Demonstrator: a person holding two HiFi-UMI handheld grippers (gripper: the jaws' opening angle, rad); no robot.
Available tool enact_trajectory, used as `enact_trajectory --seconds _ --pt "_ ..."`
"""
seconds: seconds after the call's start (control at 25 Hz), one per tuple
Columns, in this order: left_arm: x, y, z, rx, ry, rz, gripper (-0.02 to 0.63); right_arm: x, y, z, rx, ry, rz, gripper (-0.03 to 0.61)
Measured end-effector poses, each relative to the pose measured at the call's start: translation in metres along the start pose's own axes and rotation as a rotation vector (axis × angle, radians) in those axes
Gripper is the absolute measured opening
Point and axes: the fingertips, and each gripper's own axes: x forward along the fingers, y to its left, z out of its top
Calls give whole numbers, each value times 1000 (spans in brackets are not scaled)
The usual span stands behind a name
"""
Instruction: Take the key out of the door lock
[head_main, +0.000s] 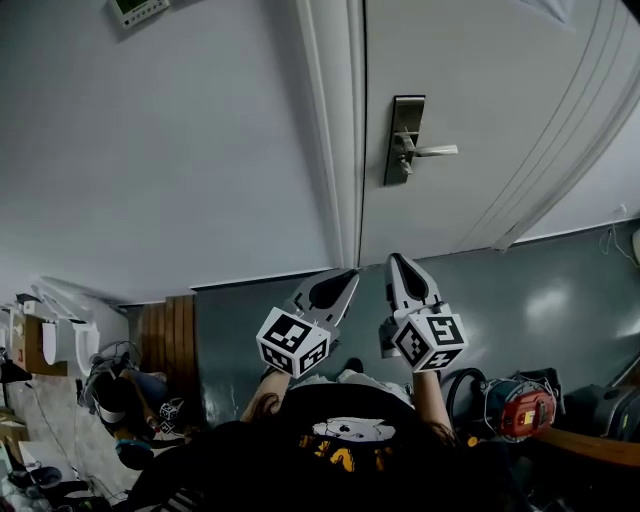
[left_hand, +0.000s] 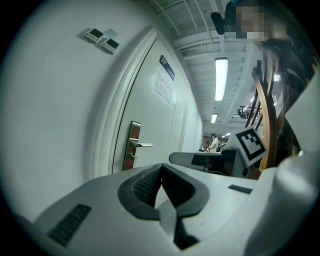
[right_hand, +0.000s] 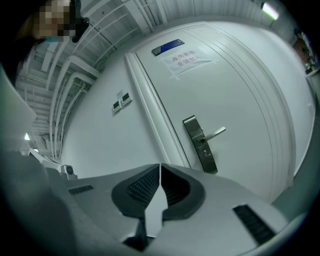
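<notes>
Space lies between both grippers and the white panelled door (head_main: 480, 120), which none of the jaws touch. On the door's left edge is a tall brushed-metal lock plate (head_main: 404, 140) with a slim silver lever handle (head_main: 432, 151) pointing right. Just under the lever, a small metal key (head_main: 404, 167) sticks out of the plate; it is too small to make out its shape. The same key shows in the right gripper view (right_hand: 204, 151) and, more faintly, in the left gripper view (left_hand: 132, 155). In the head view the grey left gripper (head_main: 350, 273) and the grey right gripper (head_main: 397, 259) are held side by side low in front of the person's black shirt (head_main: 350, 440), tips aimed toward the door and well below the lock plate, each with its black-and-white marker cube (head_main: 293, 343) at the rear. The left gripper's ribbed dark pads (left_hand: 145, 186) meet at the tips with nothing between them, and the right gripper's pads (right_hand: 142, 187) are likewise pressed together and empty. A paper notice (right_hand: 190, 59) and a small blue sign (right_hand: 167, 47) hang high on the door. Two small wall control panels (left_hand: 102, 40) sit left of the door frame. A red and grey machine (head_main: 515, 405) stands on the grey floor (head_main: 560, 300).
</notes>
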Motion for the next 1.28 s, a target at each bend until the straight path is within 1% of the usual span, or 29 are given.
enact_trajectory --seconds 0.28,0.52,0.76,1.08,1.28 --pt "10 -3 -3 13 25 -6 8 1 -10 0 19 2 -7 6" --pt "9 -4 -13 1 56 -8 8 -1 -9 -8 29 24 -14 6" --pt "22 1 -13 10 63 -38 8 7 -20 -12 37 35 -38 6" --pt "51 30 -9 26 66 -63 9 39 -44 -7 57 25 -78 8" --pt "76 56 -2 13 63 -104 9 68 -60 -5 70 24 -110 8"
